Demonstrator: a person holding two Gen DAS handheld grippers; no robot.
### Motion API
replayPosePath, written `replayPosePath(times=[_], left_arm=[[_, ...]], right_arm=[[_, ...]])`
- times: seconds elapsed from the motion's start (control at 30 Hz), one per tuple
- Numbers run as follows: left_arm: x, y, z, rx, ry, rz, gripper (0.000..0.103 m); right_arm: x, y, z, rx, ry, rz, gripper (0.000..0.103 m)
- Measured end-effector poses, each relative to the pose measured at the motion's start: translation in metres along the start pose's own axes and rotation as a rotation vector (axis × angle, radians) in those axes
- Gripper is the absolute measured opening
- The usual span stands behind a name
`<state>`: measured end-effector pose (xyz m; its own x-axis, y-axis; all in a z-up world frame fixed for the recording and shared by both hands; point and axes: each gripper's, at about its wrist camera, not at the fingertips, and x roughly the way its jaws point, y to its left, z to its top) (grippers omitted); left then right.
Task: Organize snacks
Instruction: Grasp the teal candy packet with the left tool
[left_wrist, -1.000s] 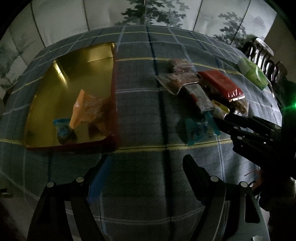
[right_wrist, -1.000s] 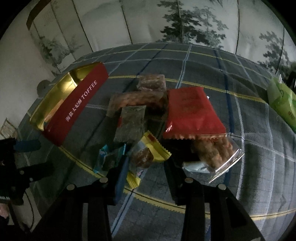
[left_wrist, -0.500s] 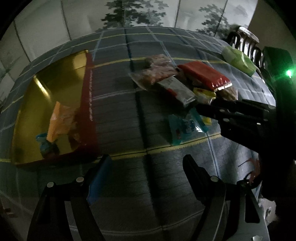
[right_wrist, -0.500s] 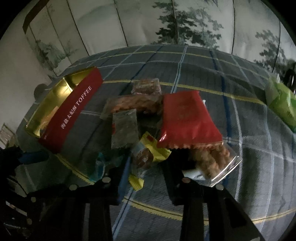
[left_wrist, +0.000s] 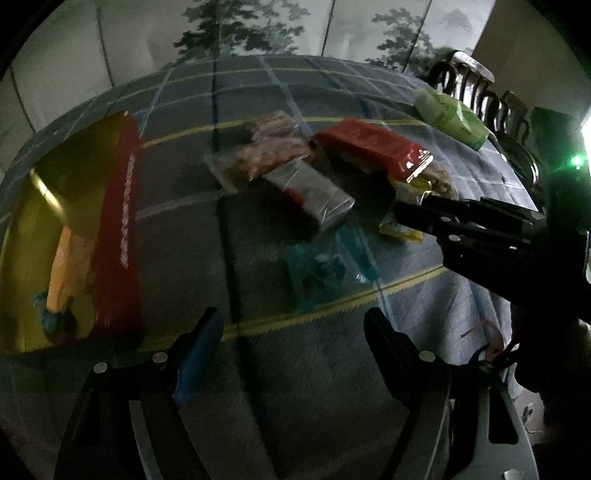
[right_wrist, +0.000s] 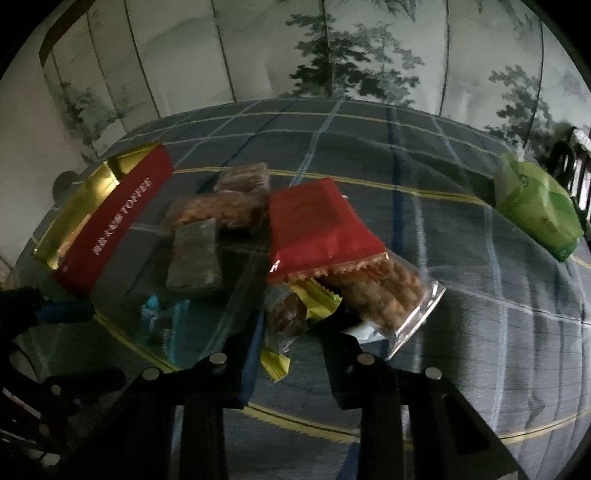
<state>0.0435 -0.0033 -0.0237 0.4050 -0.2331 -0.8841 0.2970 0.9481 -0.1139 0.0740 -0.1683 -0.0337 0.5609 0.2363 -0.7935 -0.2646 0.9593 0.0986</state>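
A red toffee box (left_wrist: 122, 236) with a gold inside (right_wrist: 110, 218) lies at the left and holds an orange packet (left_wrist: 64, 266) and a small blue one (left_wrist: 46, 317). A pile of snacks lies mid-table: a red packet (right_wrist: 317, 229), a grey bar (right_wrist: 194, 254), a teal packet (left_wrist: 325, 271), a yellow-wrapped snack (right_wrist: 291, 314) and clear cookie bags (right_wrist: 384, 299). My right gripper (right_wrist: 291, 339) is open with its fingers either side of the yellow-wrapped snack; it also shows in the left wrist view (left_wrist: 417, 218). My left gripper (left_wrist: 291, 328) is open and empty above the cloth.
A blue-grey plaid tablecloth (right_wrist: 480, 314) covers the table. A green packet (right_wrist: 535, 210) lies at the far right near dark chair backs (left_wrist: 480, 99). A painted folding screen (right_wrist: 332, 55) stands behind the table.
My right gripper has moved forward and down, so the yellow-wrapped snack now lies between its fingers. My left gripper has swung right, toward the snack pile.
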Motion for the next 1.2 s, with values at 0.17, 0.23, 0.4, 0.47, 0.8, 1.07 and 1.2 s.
replayPosePath(times=[0.17,0.23,0.4,0.47,0.8,1.07,1.2], left_arm=[[0.005,-0.009,0.009,0.086,-0.022,0.01,0.073],[0.007,-0.012,0.012,0.113,-0.023,0.003,0.072],[0.015,-0.018,0.022,0.184,-0.015,-0.003,0.072],[0.02,-0.02,0.026,0.197,-0.009,-0.016,0.072],[0.033,-0.026,0.026,0.213,0.024,-0.057,0.048],[0.032,-0.027,0.019,0.197,0.027,-0.077,0.035],[0.028,-0.024,0.019,0.178,0.018,-0.082,0.031]], right_arm=[[0.001,-0.008,-0.003,0.034,0.0,0.031,0.031],[0.001,-0.008,-0.004,0.037,-0.001,0.032,0.031],[0.005,-0.009,-0.006,0.048,0.011,0.045,0.03],[0.005,-0.007,-0.007,0.039,0.009,0.038,0.03],[0.006,-0.007,-0.007,0.037,0.009,0.036,0.03],[0.006,-0.007,-0.007,0.037,0.009,0.036,0.031],[0.006,-0.006,-0.007,0.037,0.009,0.035,0.031]])
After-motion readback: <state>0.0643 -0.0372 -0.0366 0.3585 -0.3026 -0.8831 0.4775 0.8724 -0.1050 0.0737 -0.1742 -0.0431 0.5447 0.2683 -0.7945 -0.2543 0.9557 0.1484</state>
